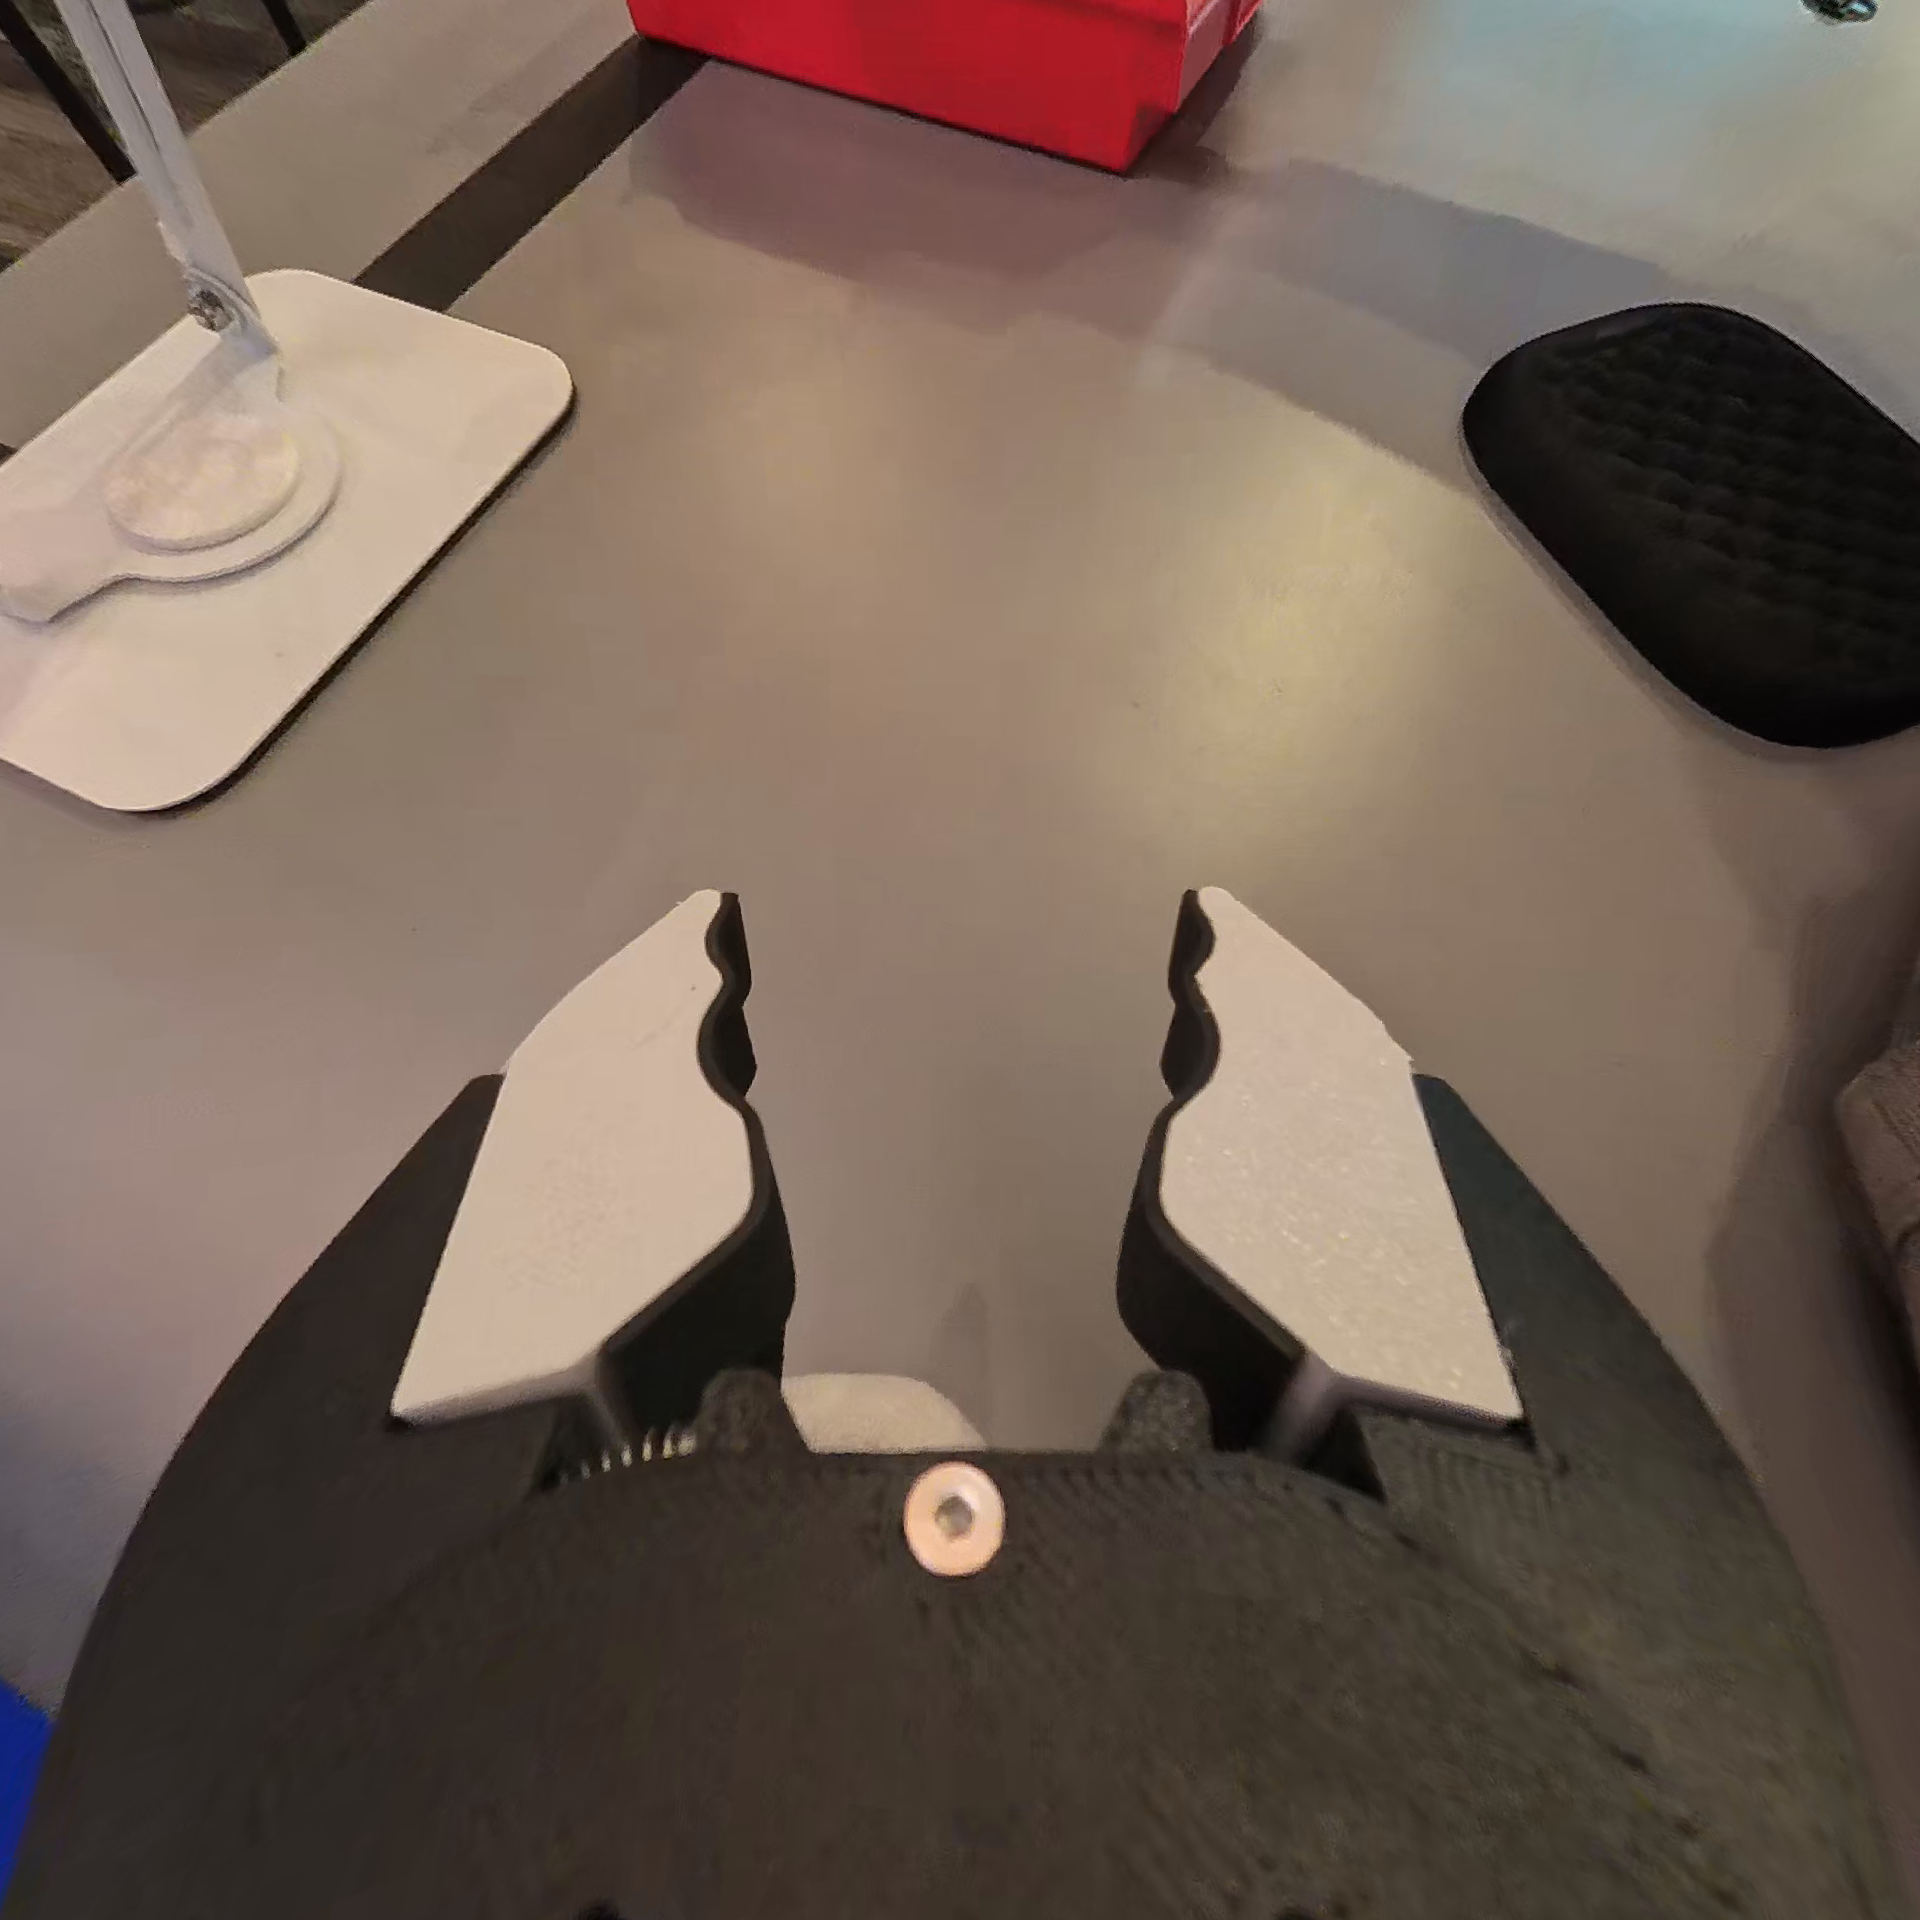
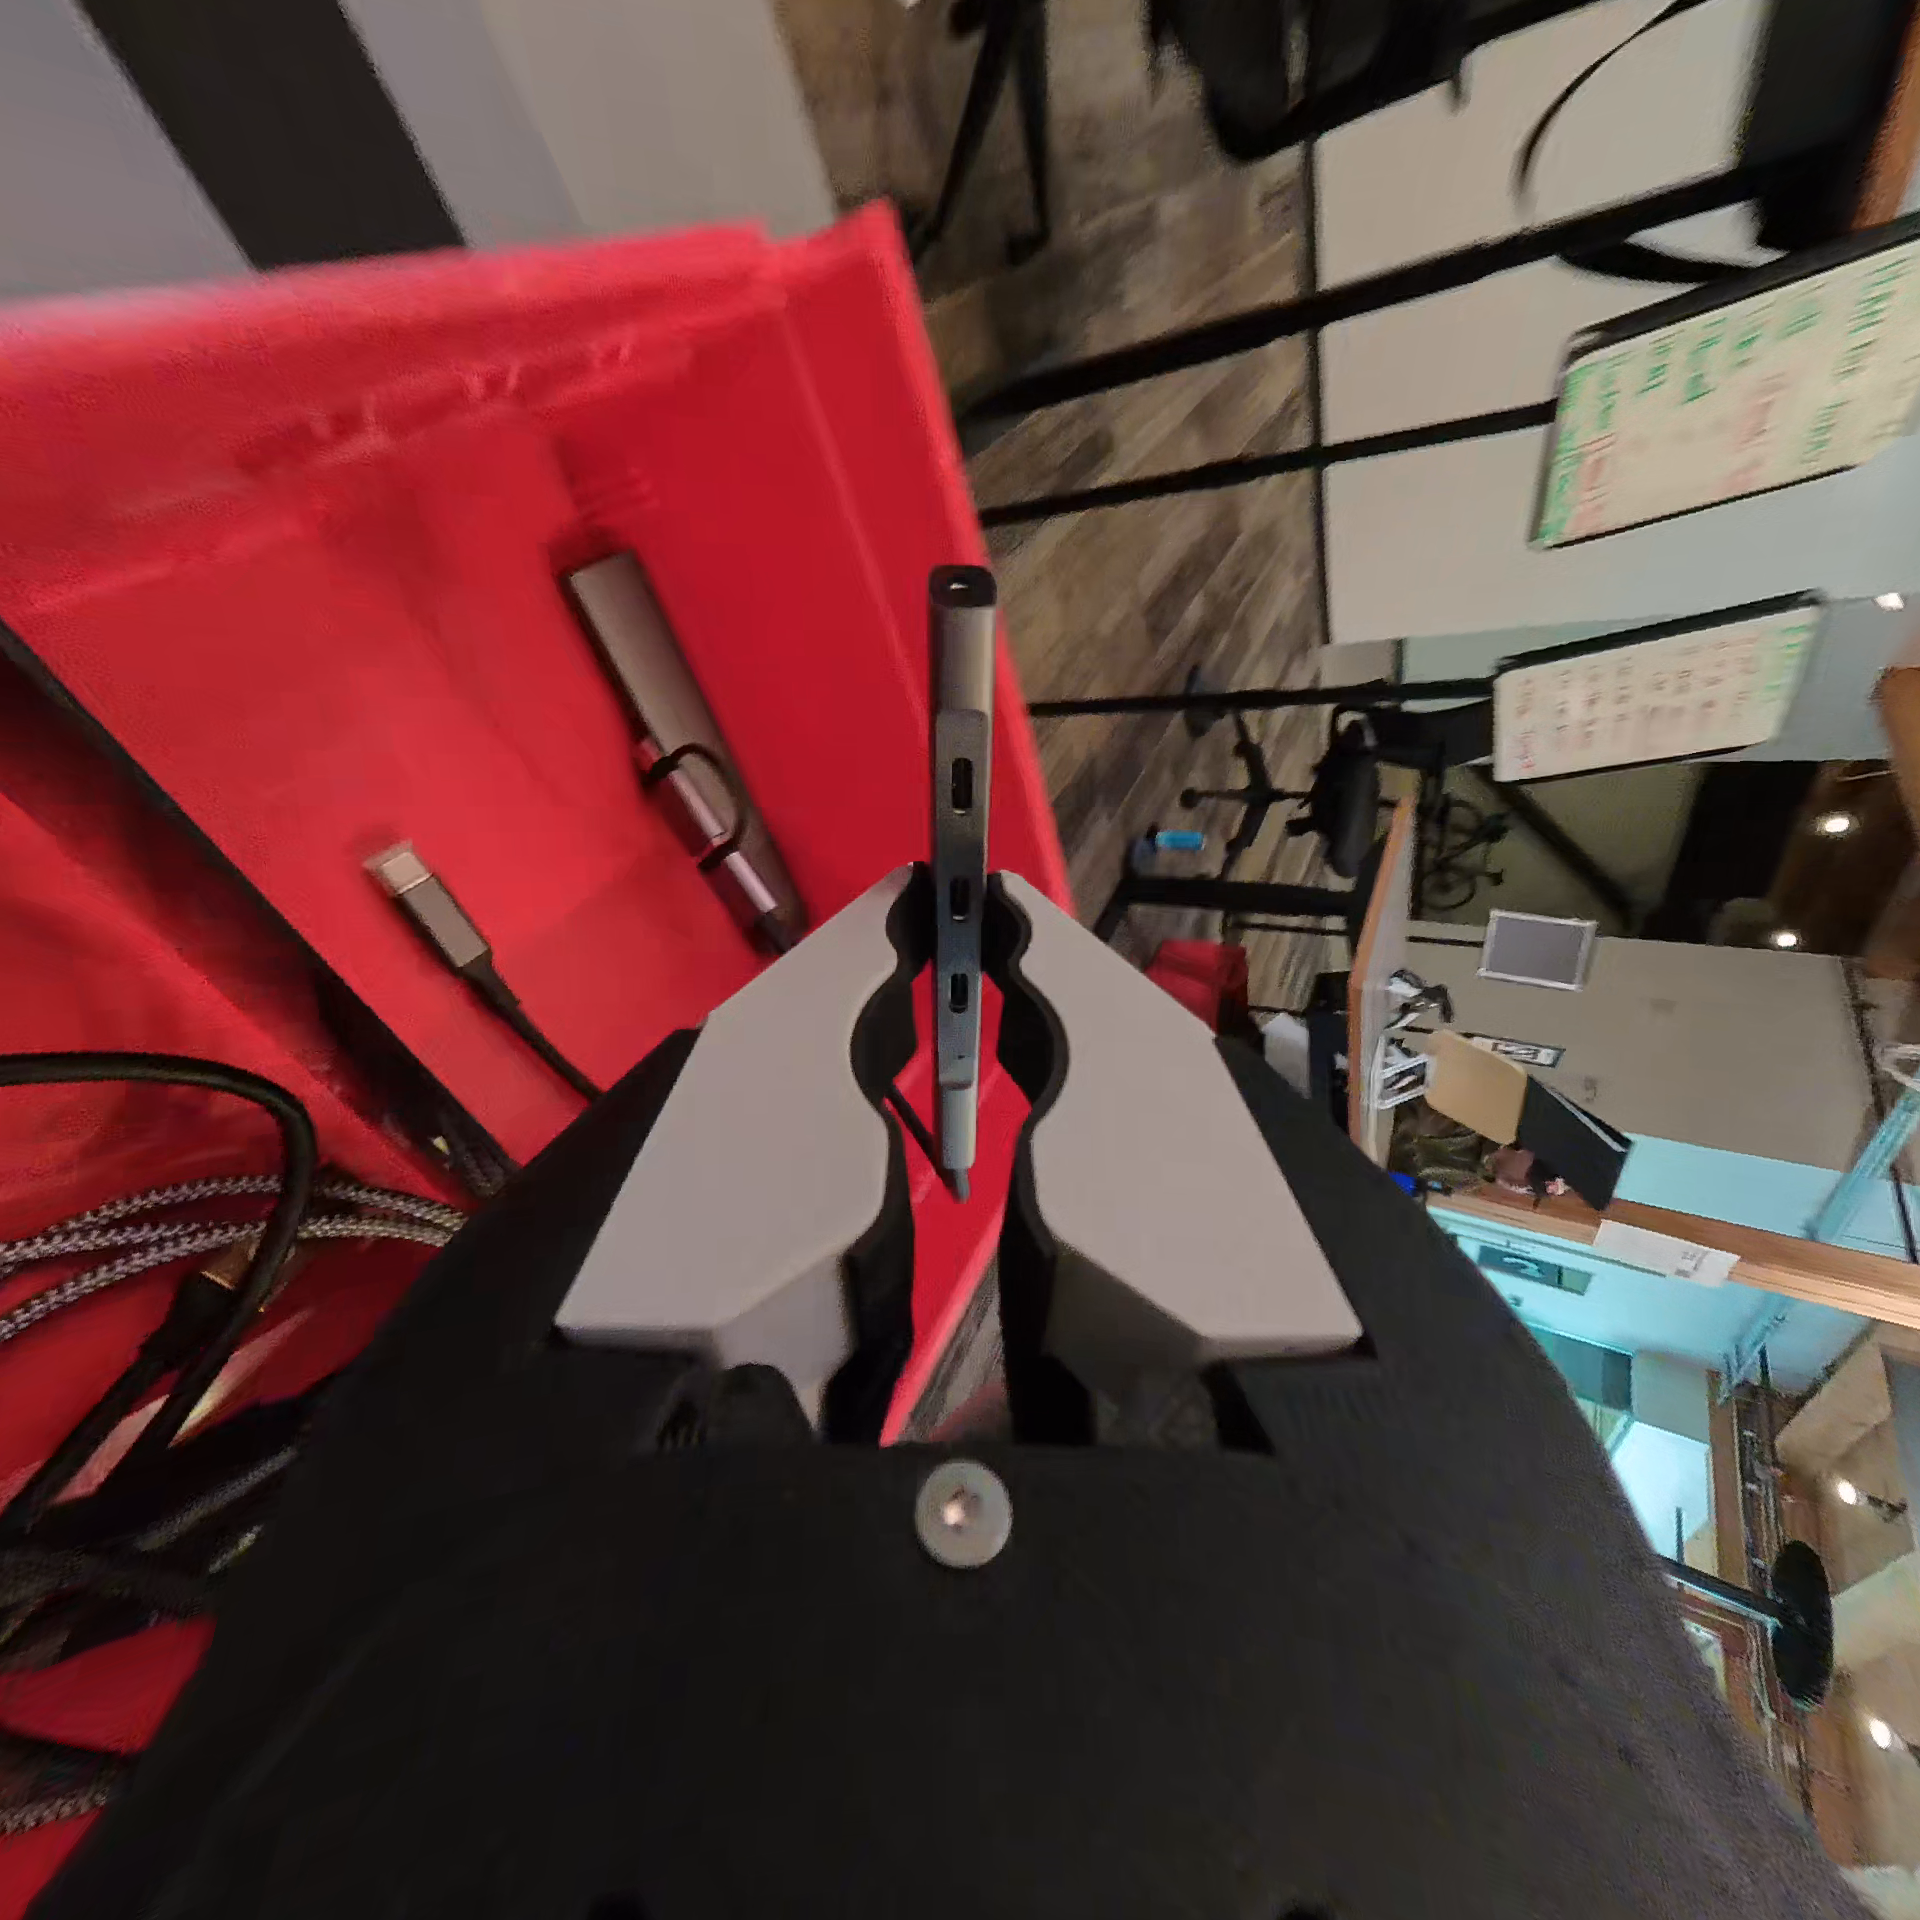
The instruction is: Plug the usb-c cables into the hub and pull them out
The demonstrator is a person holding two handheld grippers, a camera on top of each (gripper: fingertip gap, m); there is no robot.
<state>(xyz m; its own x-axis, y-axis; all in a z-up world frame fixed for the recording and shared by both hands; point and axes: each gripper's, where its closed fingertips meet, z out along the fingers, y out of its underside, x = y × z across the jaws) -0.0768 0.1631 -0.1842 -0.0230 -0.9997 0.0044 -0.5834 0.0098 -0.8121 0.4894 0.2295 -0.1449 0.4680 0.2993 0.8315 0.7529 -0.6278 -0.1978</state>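
one red bin (image 2: 312,623), two hubs (image 2: 961,779) (image 2: 675,717), one loose plug (image 2: 426,904), one black pad (image 1: 1714,520), one lamp base (image 1: 260,520)

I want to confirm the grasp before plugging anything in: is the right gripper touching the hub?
Touching. The right wrist view shows the right gripper shut on the slim grey hub, both fingertips pressed against its flat sides, with no gap visible.

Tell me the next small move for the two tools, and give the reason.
Probably bring the hub down onto the bare grey table in front of the left tool. The right tool is shut on the hub, held over the red bin with its ports empty, while the left tool is open and holds nothing; the cable plug lies in the bin.
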